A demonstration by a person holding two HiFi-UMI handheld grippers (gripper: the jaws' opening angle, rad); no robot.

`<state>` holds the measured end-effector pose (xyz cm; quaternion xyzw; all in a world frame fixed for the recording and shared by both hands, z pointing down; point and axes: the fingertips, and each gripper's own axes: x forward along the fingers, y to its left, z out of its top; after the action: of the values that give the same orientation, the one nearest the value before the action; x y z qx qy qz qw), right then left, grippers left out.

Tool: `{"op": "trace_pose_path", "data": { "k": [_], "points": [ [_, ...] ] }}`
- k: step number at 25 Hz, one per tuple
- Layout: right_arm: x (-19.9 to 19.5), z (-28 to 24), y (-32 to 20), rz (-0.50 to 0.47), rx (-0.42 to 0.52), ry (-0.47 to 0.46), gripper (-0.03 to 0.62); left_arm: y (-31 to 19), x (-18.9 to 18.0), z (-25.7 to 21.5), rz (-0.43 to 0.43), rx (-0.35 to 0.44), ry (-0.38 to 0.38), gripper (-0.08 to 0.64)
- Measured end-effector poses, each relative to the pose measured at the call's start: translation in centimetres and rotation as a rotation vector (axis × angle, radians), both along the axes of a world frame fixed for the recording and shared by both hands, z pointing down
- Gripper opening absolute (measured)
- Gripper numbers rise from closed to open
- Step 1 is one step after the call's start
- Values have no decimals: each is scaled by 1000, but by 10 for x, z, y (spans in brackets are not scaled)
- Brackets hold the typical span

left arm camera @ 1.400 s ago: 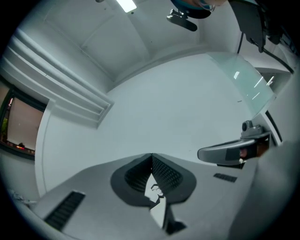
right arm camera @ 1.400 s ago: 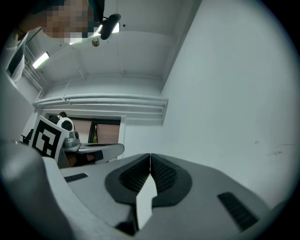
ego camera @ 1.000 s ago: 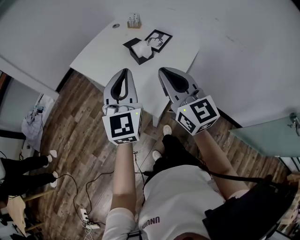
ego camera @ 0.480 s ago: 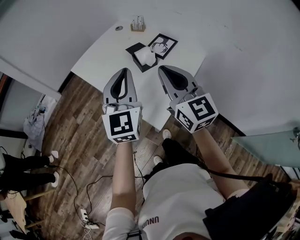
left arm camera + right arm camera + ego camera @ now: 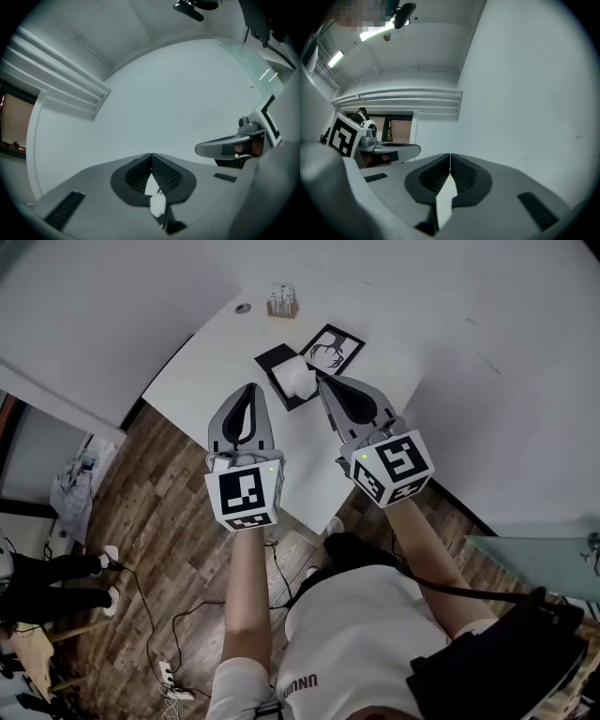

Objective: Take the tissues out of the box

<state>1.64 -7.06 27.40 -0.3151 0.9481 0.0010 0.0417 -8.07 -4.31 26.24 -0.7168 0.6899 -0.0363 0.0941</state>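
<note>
Two grey hand-held grippers are held level over the near edge of a white table [image 5: 211, 357], and both are empty. The left gripper [image 5: 249, 388] has its ribbed jaws pressed together at the tips with nothing between them, and the right gripper [image 5: 322, 380] is closed the same way. The target, a black square cardboard tissue box [image 5: 273, 359] with a crumpled white tissue [image 5: 298, 379] standing up from its top opening, sits on the table ahead of both tools, in the gap between their lines and turned corner-on to the person. In the head view the right gripper's tip lies just beside the tissue, while the left gripper's tip is short of the box and off to its left, so the right hand looks the nearer. Neither gripper view shows the box, only bare wall, which suggests the jaws ride above it. They would have to part and dip before any tissue could be pinched. A black-and-white printed card [image 5: 330, 350] lies just behind the box.
</note>
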Motion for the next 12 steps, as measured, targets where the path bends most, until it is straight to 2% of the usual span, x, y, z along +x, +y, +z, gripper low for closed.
{"op": "trace_pose_path", "data": {
  "k": [5,12],
  "points": [
    [0,10,-28,-14,-33,17,20,-22,-5,3,-37,-14,-9,14],
    [-7,23,-52,-66,-55,52,20,-36,-17,12,-102,-24,25,14]
  ]
}}
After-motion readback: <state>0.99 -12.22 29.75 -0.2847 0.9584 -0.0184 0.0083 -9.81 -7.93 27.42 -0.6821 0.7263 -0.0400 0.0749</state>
